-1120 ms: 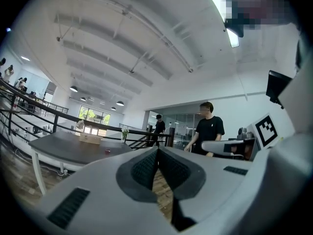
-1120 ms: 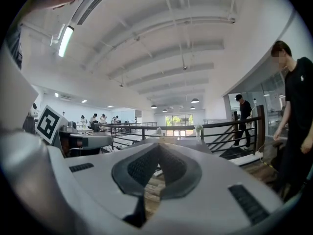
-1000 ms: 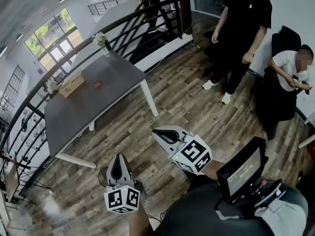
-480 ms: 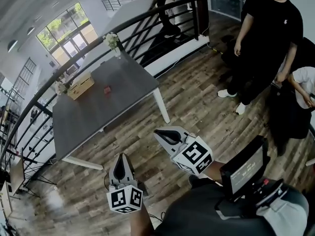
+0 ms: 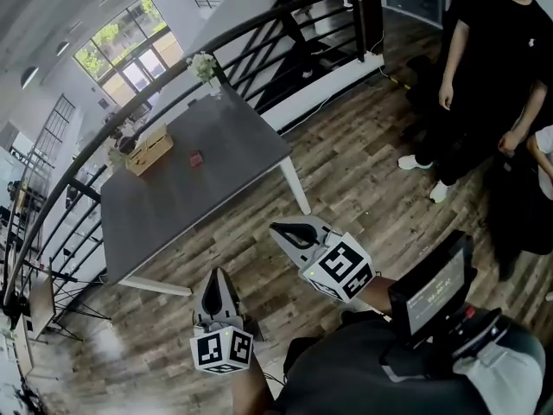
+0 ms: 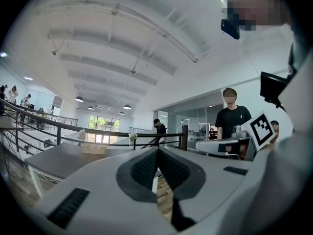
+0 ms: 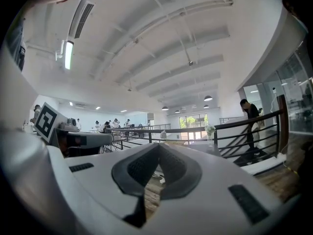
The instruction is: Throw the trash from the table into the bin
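A small red piece of trash point(image 5: 196, 156) lies on the grey table point(image 5: 216, 188), toward its far side. My left gripper point(image 5: 218, 277) is shut and empty, held level over the wooden floor short of the table's near corner. Beside it my right gripper point(image 5: 288, 229) is also shut with nothing between its jaws. In the left gripper view the closed left gripper point(image 6: 157, 150) points at the table point(image 6: 58, 160). The right gripper view shows the right gripper point(image 7: 158, 146) with pads together. No bin is in view.
A wooden box point(image 5: 149, 150) and a flower vase point(image 5: 206, 66) stand at the table's far edge, along a black railing point(image 5: 251, 37). A person in black point(image 5: 492, 85) stands at the right. A white table leg point(image 5: 298, 187) is just ahead of my grippers.
The table has drawn nearer and shifted right in the head view as I walk toward it. Both grippers stay shut and keep their pose in front of me.
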The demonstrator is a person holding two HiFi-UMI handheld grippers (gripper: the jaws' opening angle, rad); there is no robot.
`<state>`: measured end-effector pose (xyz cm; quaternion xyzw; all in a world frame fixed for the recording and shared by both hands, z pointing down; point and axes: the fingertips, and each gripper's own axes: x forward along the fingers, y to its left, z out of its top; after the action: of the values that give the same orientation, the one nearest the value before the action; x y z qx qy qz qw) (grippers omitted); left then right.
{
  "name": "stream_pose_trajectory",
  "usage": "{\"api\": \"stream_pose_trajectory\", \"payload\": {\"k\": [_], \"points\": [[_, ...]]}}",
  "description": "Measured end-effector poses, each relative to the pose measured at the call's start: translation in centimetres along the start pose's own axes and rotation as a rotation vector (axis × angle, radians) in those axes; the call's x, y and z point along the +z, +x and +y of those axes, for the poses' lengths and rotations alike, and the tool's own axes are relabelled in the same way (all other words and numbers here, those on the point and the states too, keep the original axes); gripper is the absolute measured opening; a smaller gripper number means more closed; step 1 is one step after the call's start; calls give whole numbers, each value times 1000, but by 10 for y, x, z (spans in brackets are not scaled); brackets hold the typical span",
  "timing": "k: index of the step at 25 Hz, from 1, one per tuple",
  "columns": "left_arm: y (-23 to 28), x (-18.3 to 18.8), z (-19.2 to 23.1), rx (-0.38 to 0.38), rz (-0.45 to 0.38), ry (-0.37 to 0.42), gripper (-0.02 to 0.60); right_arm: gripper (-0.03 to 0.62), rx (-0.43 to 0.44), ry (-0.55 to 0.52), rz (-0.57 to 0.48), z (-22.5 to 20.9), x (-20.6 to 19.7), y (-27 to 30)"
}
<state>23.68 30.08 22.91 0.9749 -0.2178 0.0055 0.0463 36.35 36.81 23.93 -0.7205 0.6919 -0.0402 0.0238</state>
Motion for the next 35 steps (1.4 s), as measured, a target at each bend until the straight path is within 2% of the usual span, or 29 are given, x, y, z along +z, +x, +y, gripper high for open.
{"api": "stream_pose_trajectory", "payload": {"k": [4, 8, 21, 26, 35], "points": [[18, -5, 15, 8, 2, -33, 9, 11, -4, 6, 17, -10, -9, 19], [38, -11, 44, -29, 6, -27, 9, 11, -24, 1, 28, -13, -14, 52], [116, 0, 179, -97, 12, -44, 9, 11, -88, -29, 22, -9, 0, 204], [134, 2, 219, -134, 6, -69, 9, 11, -120, -37, 38, -7, -2, 248], [164, -5, 282, -112, 25, -72, 9, 11, -103, -48, 48, 1, -6, 314]]}}
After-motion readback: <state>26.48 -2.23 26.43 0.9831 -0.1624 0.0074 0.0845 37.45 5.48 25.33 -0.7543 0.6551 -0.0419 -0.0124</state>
